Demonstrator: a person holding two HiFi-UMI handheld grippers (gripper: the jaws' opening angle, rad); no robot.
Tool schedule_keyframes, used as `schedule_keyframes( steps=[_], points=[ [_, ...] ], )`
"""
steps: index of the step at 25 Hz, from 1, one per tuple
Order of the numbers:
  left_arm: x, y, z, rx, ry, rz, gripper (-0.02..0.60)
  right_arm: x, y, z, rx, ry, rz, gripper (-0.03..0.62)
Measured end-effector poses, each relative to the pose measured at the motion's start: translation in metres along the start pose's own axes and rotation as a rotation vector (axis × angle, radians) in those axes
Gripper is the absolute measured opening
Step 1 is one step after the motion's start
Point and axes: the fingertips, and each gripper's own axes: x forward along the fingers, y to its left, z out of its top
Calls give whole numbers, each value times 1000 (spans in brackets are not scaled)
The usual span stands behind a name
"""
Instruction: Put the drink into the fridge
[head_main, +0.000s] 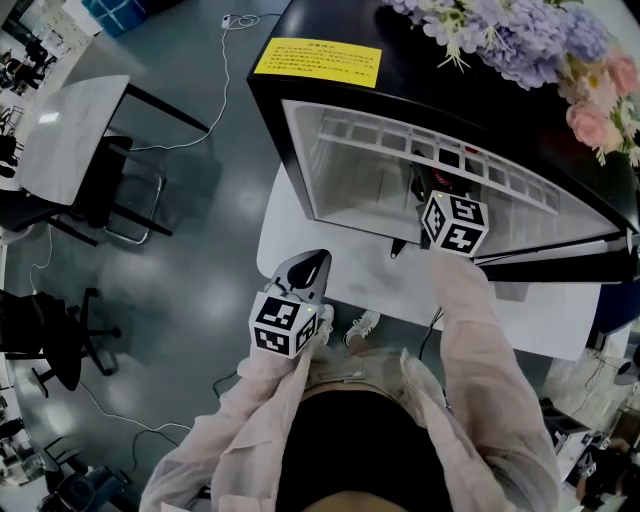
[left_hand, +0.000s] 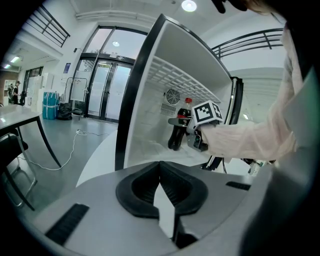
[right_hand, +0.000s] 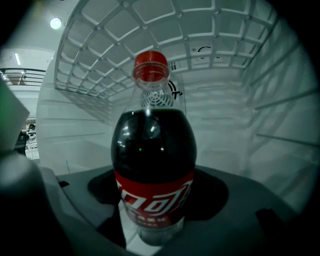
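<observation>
Dark cola bottle (right_hand: 152, 160), red cap and label, clamped in right gripper (right_hand: 157, 195), left gripper (left_hand: 160, 175) closed

Pale pink sleeves (head_main: 480, 330); the grey left tongs (head_main: 312, 262) carry a black-and-white marker cube (head_main: 288, 325).

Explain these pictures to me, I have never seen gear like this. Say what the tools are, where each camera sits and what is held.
A person wears a camera on the head and holds a two-jaw tool in each hand. The chequered cubes are part of those tools. The head view looks down on a small open fridge on a white table, with flowers on top. The other two pictures each come from a camera riding on one tool. The left gripper is outside the fridge, jaws shut and empty. The right gripper reaches into the fridge, jaws closed on an upright cola bottle with a red cap.
</observation>
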Motion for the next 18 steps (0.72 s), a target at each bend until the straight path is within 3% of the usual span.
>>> schedule_keyframes(
  steps=[10, 18],
  points=[
    [-6, -4, -1, 6, -5, -21, 11, 0, 6, -9, 26, 21, 39, 380],
    [-12, -2, -4, 11, 0, -37, 11, -14, 3, -28, 57, 66, 22, 393]
  ],
)
